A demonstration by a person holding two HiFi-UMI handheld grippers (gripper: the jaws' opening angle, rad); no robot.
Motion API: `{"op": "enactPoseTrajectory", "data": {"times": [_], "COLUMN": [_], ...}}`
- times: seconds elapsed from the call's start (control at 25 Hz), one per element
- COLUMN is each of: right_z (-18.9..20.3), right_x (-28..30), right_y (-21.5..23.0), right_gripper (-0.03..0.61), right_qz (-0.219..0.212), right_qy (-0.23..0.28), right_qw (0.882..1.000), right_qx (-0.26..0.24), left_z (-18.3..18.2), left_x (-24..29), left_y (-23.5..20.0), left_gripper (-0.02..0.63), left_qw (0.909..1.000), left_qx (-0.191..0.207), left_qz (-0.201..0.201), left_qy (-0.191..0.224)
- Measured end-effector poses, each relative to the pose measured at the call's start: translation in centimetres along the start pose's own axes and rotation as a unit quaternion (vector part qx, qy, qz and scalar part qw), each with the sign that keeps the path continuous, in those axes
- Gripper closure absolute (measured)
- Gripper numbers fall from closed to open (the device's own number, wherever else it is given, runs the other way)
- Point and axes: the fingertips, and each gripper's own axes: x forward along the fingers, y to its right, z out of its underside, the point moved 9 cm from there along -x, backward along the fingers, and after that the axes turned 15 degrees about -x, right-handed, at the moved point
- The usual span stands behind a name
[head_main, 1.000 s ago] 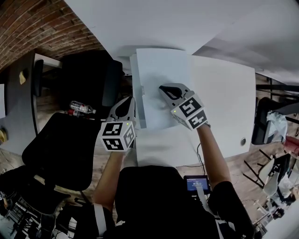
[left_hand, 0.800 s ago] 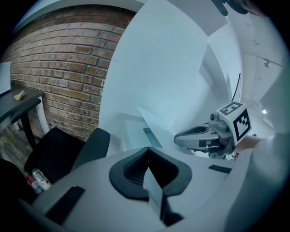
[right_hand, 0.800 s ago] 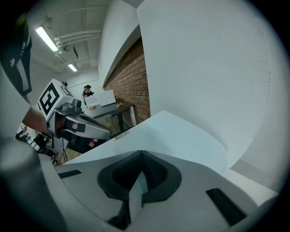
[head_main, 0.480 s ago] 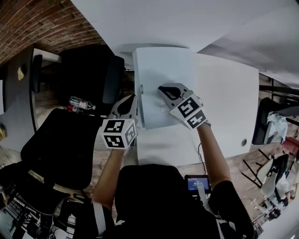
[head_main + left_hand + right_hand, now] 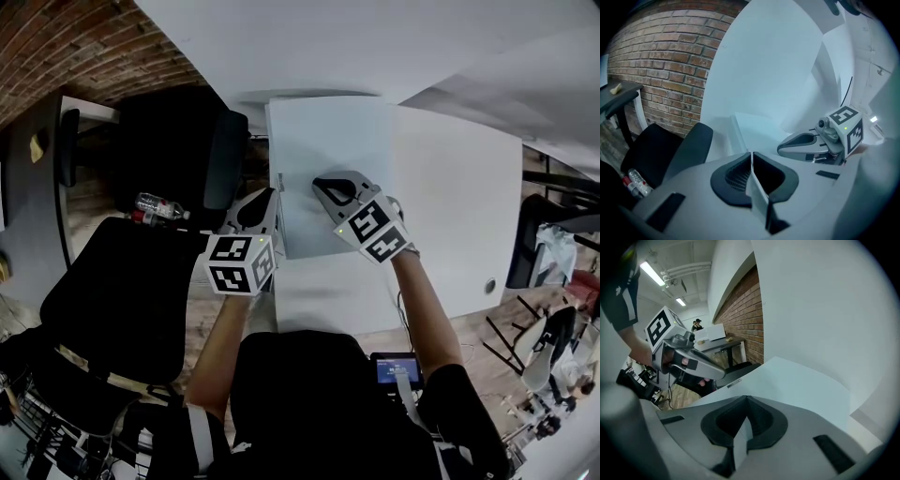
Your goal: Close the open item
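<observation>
The open item is a white box-like unit at the table's left end, with a flat white door panel point(image 5: 328, 141) on top. My right gripper point(image 5: 319, 185) is shut and empty, its tips lying against the panel's face near the middle. My left gripper point(image 5: 265, 195) is also shut and empty, at the panel's left edge beside a small hinge or latch point(image 5: 281, 178). In the left gripper view my own jaws point(image 5: 751, 154) meet in front of the panel point(image 5: 754, 129), and the right gripper point(image 5: 806, 145) is off to the right. The right gripper view has its jaws point(image 5: 745, 401) over the panel point(image 5: 797, 380), with the left gripper point(image 5: 693, 364) at left.
The white table point(image 5: 459, 216) extends to the right. Two black office chairs point(image 5: 122, 300) point(image 5: 183, 155) stand to the left, with a water bottle point(image 5: 159, 208) on the wooden floor between them. A brick wall point(image 5: 75, 47) runs at far left. A small lit screen point(image 5: 396, 368) sits below the table.
The right gripper has slid a little left across the panel. The panel's face now looks wider and its thick left edge narrower. The left gripper stays by that edge.
</observation>
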Motion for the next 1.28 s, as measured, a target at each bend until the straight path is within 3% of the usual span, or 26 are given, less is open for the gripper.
{"op": "enactPoseTrajectory", "data": {"times": [0.68,0.96,1.28], "right_z": [0.3,0.3,0.2], "right_x": [0.9,1.0,1.0], "right_y": [0.0,0.0,-0.1], "right_gripper": [0.541,0.541,0.541], "right_qz": [0.008,0.009,0.015], "right_qy": [-0.028,-0.024,-0.024], "right_qw": [0.999,0.999,0.999], "right_qx": [-0.032,-0.025,-0.03], "left_z": [-0.3,-0.6,-0.8], "left_x": [2.6,2.8,2.9], "left_y": [-0.4,-0.9,-0.7], "left_gripper": [0.6,0.563,0.565], "left_qw": [0.999,0.9982,0.9975], "left_qx": [-0.014,-0.017,-0.008], "left_qz": [-0.009,-0.007,-0.017], "left_qy": [-0.042,-0.058,-0.068]}}
